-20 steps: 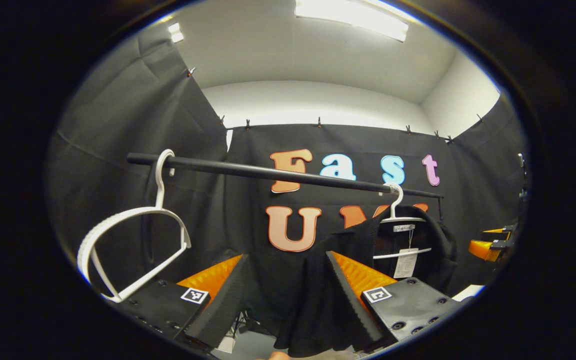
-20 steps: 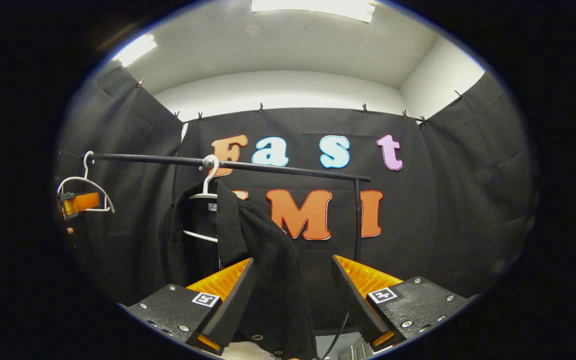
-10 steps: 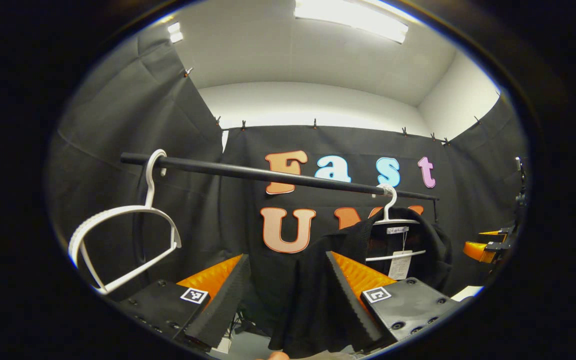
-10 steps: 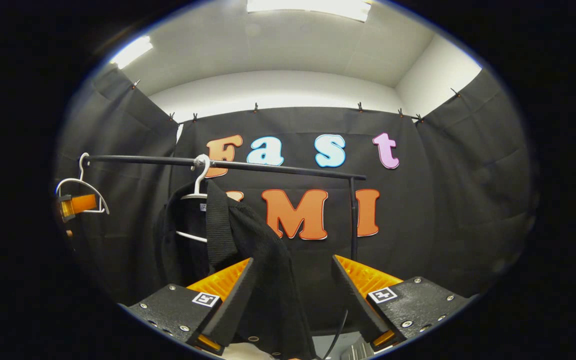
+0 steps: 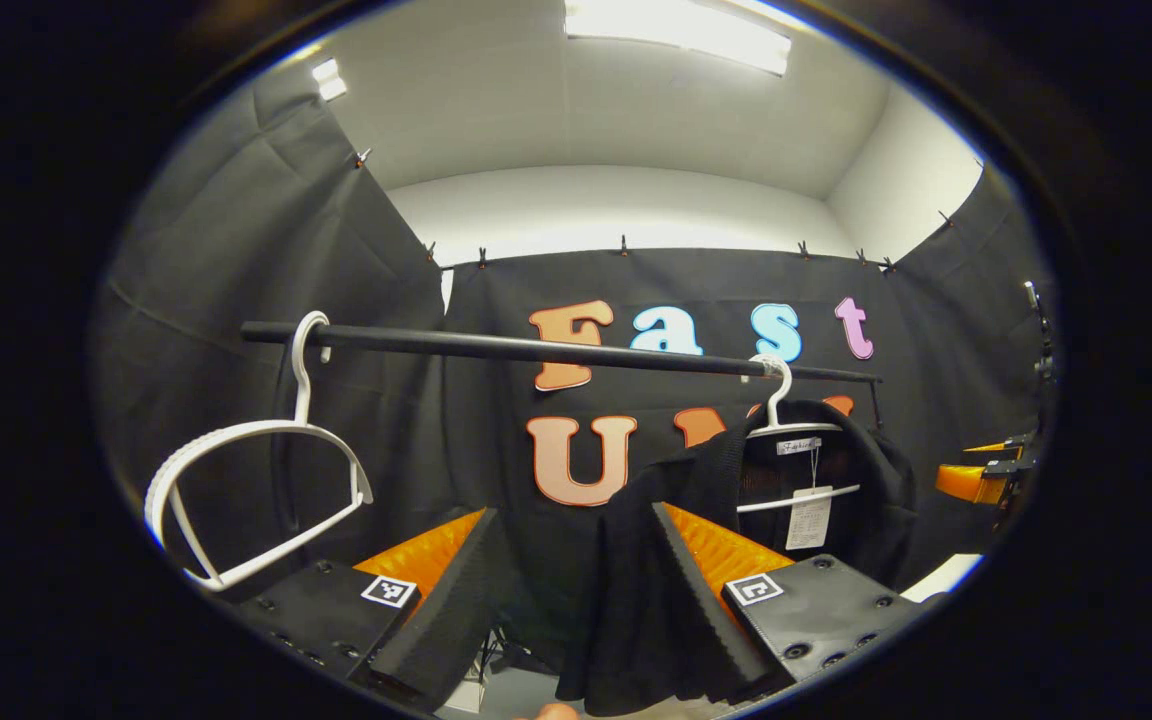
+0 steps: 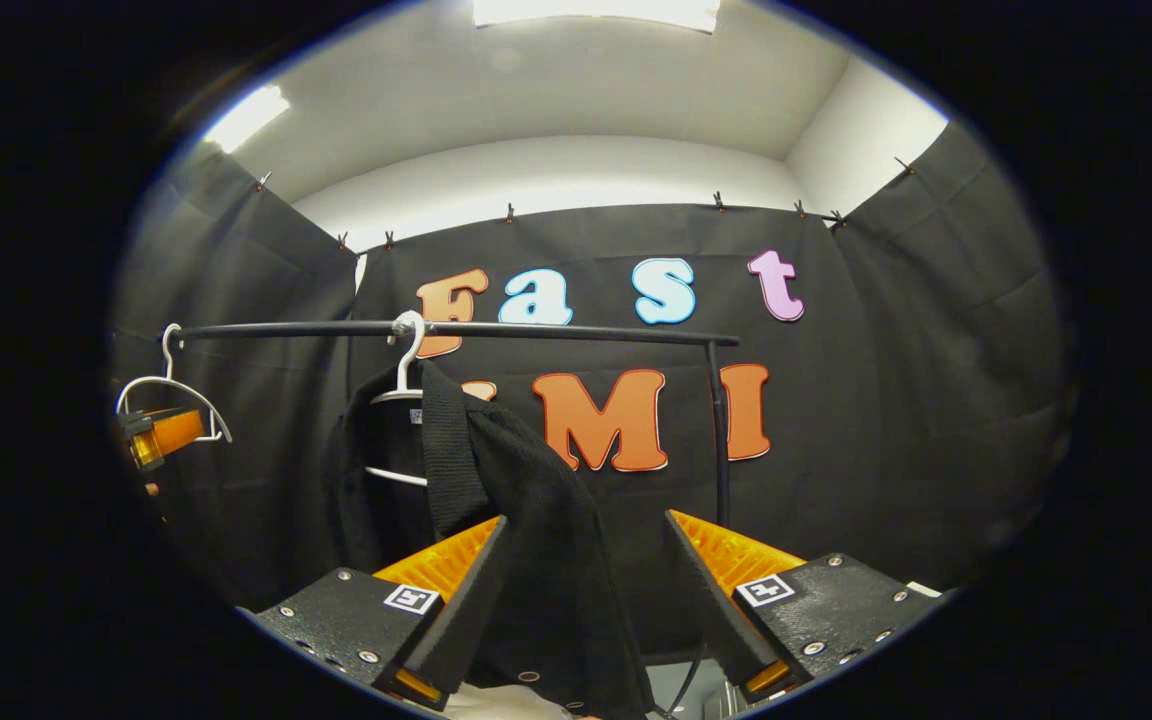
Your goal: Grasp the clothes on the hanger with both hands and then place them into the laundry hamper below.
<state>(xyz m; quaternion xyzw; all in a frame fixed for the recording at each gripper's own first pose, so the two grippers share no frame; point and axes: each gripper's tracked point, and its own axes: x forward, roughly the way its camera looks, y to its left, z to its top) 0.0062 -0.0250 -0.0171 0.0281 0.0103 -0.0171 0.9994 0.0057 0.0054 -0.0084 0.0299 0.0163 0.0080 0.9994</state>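
A black knit garment [image 5: 836,470] hangs on a white hanger [image 5: 781,400] at the right end of the black rail [image 5: 536,348]. One front panel [image 5: 636,560] of it droops between the fingers of my left gripper [image 5: 572,512], lying against the right finger; the jaws stand wide apart. In the right gripper view the same garment [image 6: 386,470] hangs left of centre. Its other front panel [image 6: 546,560] falls between the fingers of my right gripper [image 6: 586,518], which is open too. Neither pair of fingers presses the cloth.
An empty white hanger [image 5: 256,490] hangs at the rail's left end, close to my left gripper. The rail's upright post [image 6: 721,430] stands at its right end. Black cloth walls close the booth on three sides. The other gripper [image 5: 976,478] shows far right; the left one [image 6: 161,435] shows far left.
Both views have shifted slightly, and the rail looks more level in each. The cloth still hangs between the open fingers of both grippers.
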